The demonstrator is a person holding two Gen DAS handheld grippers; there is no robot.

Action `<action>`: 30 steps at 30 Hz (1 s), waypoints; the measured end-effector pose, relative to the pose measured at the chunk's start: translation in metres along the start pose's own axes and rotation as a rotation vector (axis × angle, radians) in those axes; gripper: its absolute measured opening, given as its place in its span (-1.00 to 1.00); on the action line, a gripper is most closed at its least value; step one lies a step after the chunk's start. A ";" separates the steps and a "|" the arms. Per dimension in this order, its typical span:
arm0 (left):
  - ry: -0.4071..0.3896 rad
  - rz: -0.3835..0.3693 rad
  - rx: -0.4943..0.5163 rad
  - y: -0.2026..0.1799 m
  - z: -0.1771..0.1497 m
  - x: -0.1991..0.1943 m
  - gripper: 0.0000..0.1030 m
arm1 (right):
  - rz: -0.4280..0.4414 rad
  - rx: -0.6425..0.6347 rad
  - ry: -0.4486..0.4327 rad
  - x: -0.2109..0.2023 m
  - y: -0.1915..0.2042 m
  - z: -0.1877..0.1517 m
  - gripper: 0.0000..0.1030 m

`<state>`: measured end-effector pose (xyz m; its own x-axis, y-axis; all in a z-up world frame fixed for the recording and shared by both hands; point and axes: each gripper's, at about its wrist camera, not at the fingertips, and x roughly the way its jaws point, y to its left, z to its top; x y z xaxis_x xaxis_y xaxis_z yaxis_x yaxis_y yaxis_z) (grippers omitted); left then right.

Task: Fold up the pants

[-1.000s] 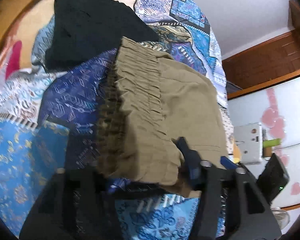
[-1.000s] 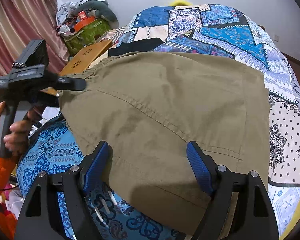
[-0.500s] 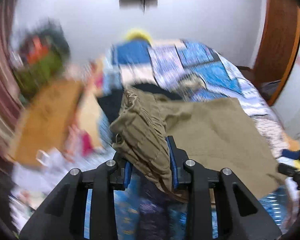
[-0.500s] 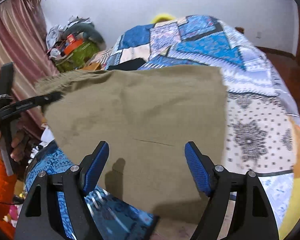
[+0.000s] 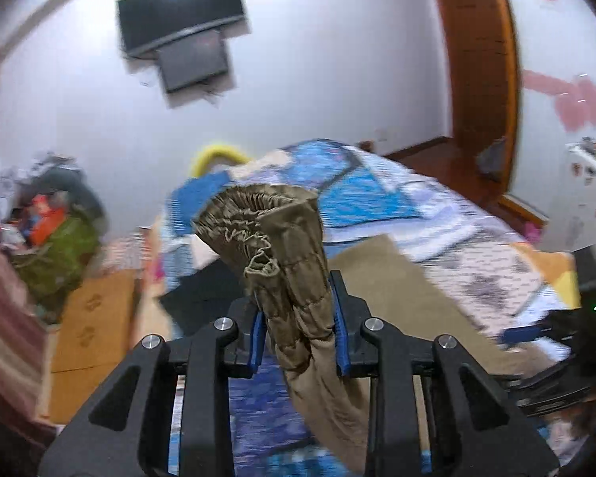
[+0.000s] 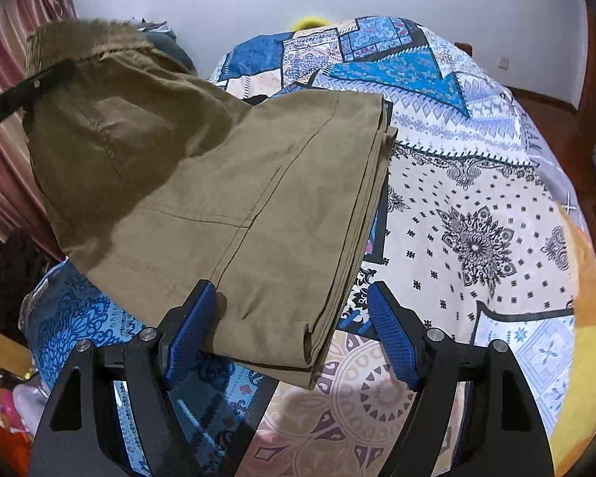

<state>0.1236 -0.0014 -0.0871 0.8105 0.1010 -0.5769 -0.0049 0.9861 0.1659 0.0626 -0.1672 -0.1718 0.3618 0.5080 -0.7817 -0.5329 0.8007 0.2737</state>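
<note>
The khaki pants (image 6: 234, 183) lie partly folded on the patchwork bed. My left gripper (image 5: 298, 338) is shut on the gathered elastic waistband (image 5: 274, 238) and holds it up above the bed; that lifted end shows at the upper left of the right wrist view (image 6: 79, 39). My right gripper (image 6: 290, 334) is open just above the folded hem end, its blue pads (image 6: 393, 338) on either side of the cloth and not pressing it. The rest of the pants lies flat on the bed in the left wrist view (image 5: 397, 290).
The patchwork bedspread (image 6: 476, 198) covers the bed. A black garment (image 5: 202, 298) lies behind the pants. A wooden stand (image 5: 91, 318) and a clothes pile (image 5: 55, 238) are to the left. A TV (image 5: 182, 12) hangs on the wall.
My left gripper closed on the waistband and lifted it up off the bed, swinging its view upward. The pants end near my right gripper shifted left; the right gripper stayed open.
</note>
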 end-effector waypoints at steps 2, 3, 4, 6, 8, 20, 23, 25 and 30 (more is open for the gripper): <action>0.031 -0.078 -0.014 -0.010 0.007 0.005 -0.45 | 0.015 0.013 0.000 0.001 -0.003 -0.001 0.45; 0.057 -0.137 -0.026 -0.013 0.010 0.010 -0.45 | 0.018 0.017 0.000 0.001 -0.002 -0.001 0.45; 0.073 -0.170 -0.031 -0.018 0.013 0.012 -0.45 | 0.022 0.022 -0.002 0.001 -0.003 -0.002 0.45; 0.106 -0.229 -0.032 -0.026 0.016 0.020 -0.45 | 0.026 0.025 -0.005 0.001 -0.002 -0.003 0.45; 0.143 -0.283 -0.031 -0.038 0.017 0.028 -0.45 | 0.028 0.028 -0.009 0.001 -0.002 -0.003 0.45; 0.363 -0.470 -0.042 -0.079 -0.005 0.070 -0.22 | 0.023 0.043 -0.020 -0.003 -0.002 -0.004 0.45; 0.382 -0.512 -0.064 -0.074 -0.006 0.071 0.50 | 0.022 0.051 -0.029 -0.007 -0.004 -0.005 0.47; 0.355 -0.476 -0.069 -0.066 -0.005 0.066 0.52 | 0.017 0.063 -0.040 -0.010 -0.005 -0.005 0.47; 0.310 -0.372 -0.091 -0.032 0.002 0.062 0.60 | 0.009 0.068 -0.046 -0.020 -0.004 -0.007 0.47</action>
<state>0.1753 -0.0272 -0.1269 0.5545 -0.2394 -0.7970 0.1897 0.9689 -0.1591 0.0519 -0.1826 -0.1612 0.3932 0.5277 -0.7529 -0.4835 0.8152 0.3189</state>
